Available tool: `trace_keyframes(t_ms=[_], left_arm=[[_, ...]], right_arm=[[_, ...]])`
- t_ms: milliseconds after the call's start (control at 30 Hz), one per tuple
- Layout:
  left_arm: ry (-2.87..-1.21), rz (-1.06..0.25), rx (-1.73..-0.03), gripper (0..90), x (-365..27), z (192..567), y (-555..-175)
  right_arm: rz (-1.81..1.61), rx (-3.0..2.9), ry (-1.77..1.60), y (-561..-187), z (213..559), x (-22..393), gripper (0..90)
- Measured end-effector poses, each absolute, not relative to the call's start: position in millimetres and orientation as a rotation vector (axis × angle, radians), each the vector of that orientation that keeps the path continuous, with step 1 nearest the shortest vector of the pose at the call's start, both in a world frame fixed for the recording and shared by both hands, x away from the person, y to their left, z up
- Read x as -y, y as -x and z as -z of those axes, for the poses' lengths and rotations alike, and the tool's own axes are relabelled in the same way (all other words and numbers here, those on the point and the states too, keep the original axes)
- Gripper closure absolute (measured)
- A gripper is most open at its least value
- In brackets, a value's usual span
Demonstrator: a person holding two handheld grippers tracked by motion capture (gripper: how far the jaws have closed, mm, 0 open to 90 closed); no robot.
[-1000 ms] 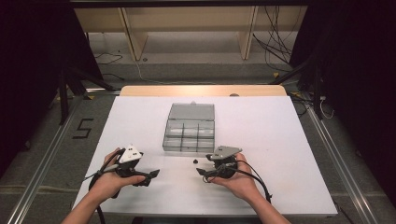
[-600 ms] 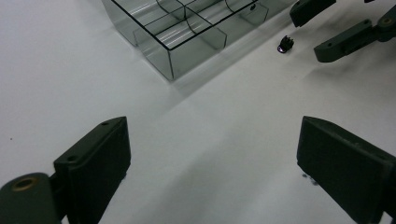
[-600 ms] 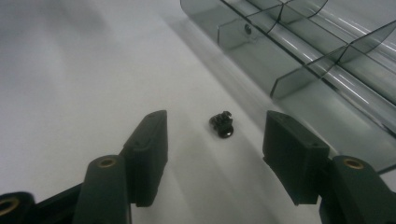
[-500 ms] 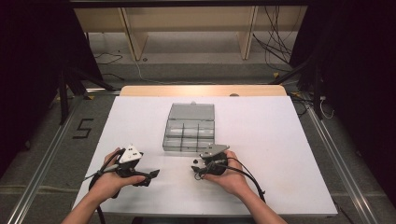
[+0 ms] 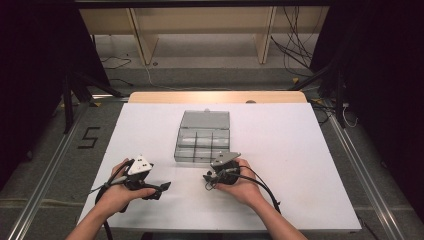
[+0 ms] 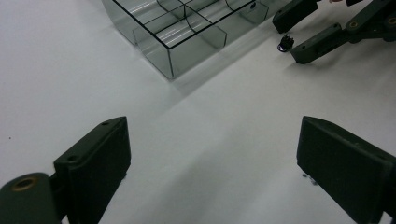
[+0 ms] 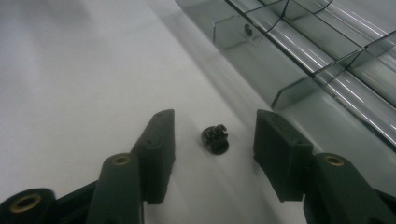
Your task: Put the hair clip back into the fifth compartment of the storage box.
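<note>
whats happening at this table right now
A person holds a gripper in each hand at a white table. The right gripper is set around a small black part lying beside a clear compartment box; its jaws have just been closing but do not touch the part yet. The left gripper rests open over bare table.

Both forearms come in over the desk's near edge. The left hand-held gripper [image 5: 159, 189] lies low near the near-left corner, jaws spread wide and empty. The right hand-held gripper [image 5: 206, 179], near the middle of that edge, has just been closing its jaws, pads not yet touching anything.
</note>
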State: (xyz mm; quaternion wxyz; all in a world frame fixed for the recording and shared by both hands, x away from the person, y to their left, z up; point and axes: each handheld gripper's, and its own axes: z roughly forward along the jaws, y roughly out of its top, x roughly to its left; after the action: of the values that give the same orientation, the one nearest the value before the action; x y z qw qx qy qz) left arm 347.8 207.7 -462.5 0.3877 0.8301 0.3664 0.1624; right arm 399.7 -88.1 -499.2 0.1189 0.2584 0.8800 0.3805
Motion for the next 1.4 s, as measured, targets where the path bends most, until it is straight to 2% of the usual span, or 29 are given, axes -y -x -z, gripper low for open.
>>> trace_keyframes(t_ms=[500, 733, 1400], left_arm=[[-2.112, -0.413, -0.932, 9.5, -207.5, 463.4, -348.2], [-2.114, -0.414, -0.928, 9.5, -207.5, 463.8, -348.4], [-2.115, -0.417, -0.931, 10.3, -208.1, 463.6, -348.2]], right_arm=[[-1.114, -2.566, -0.778, -405.1, 498.8, 85.7, 66.6], [-1.117, -2.566, -0.776, -404.3, 498.9, 84.7, 78.3], [-1.132, -2.563, -0.795, -404.7, 499.2, 85.3, 80.8]])
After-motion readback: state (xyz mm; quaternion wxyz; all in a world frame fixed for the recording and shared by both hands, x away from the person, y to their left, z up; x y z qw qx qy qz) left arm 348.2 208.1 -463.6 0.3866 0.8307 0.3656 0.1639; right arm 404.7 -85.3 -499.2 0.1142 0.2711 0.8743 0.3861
